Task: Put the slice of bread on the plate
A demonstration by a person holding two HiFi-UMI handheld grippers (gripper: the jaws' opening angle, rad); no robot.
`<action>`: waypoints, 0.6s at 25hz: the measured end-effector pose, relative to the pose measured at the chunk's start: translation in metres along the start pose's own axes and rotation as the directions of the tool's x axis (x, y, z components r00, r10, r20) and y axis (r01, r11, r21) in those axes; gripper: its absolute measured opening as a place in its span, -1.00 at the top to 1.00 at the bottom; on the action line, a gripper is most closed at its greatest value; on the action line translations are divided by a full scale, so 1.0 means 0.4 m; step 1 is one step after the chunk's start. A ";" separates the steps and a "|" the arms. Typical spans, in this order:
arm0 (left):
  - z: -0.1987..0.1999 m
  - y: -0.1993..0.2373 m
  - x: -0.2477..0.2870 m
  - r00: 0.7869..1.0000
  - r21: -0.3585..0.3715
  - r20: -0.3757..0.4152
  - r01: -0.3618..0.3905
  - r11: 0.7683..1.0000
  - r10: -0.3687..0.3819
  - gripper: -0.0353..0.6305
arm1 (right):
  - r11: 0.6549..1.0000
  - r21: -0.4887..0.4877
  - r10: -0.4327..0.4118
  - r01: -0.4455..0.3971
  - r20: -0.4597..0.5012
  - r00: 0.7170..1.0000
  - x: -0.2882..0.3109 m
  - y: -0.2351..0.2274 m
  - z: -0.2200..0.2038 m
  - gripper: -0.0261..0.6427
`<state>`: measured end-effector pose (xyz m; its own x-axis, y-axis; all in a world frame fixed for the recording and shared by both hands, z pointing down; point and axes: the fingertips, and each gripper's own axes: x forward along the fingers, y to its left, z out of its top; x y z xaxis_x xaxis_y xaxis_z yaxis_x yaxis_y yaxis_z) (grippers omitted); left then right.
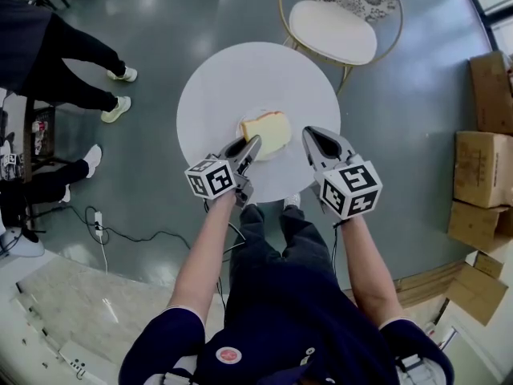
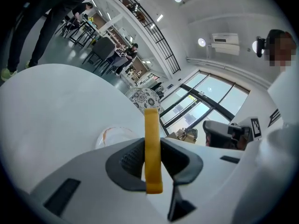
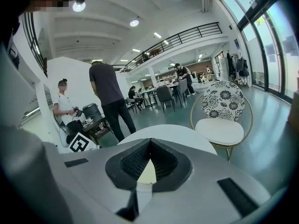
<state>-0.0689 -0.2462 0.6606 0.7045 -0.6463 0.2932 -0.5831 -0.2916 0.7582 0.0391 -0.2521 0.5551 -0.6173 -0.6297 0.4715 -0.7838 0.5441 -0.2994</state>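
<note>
Gripped on edge between the pads of the left claw [image 1: 255,141], the bread [image 1: 267,129] stands upright over the plate [image 2: 112,134] near the front of the round white desk [image 1: 240,79]; whether it touches the plate I cannot tell. Just right of the plate, the right claw [image 1: 309,132] has its tips together and holds nothing. Around the desk lies a glossy grey-green floor [image 1: 417,135], with a white-cushioned chair [image 1: 333,30] behind, cardboard boxes [image 1: 481,175] at the right, bystanders' legs [image 1: 72,70] at the left, and tall windows [image 2: 210,97] beyond.
</note>
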 end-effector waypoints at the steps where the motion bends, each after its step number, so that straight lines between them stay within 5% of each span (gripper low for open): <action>1: -0.003 0.007 0.001 1.000 0.004 -0.007 -0.012 1.000 0.012 0.64 | 1.000 0.001 0.000 0.000 -0.002 1.000 0.001 0.000 -0.002 0.90; 15: -0.019 0.060 -0.004 0.975 0.151 -0.050 -0.207 0.967 0.217 0.53 | 1.000 0.014 0.005 -0.005 -0.016 1.000 0.012 0.016 -0.019 0.90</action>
<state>-0.0809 -0.2468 0.6826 0.5807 -0.6580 0.4794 -0.7706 -0.2544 0.5843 0.0319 -0.2475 0.5617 -0.6202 -0.6183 0.4828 -0.7816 0.5396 -0.3130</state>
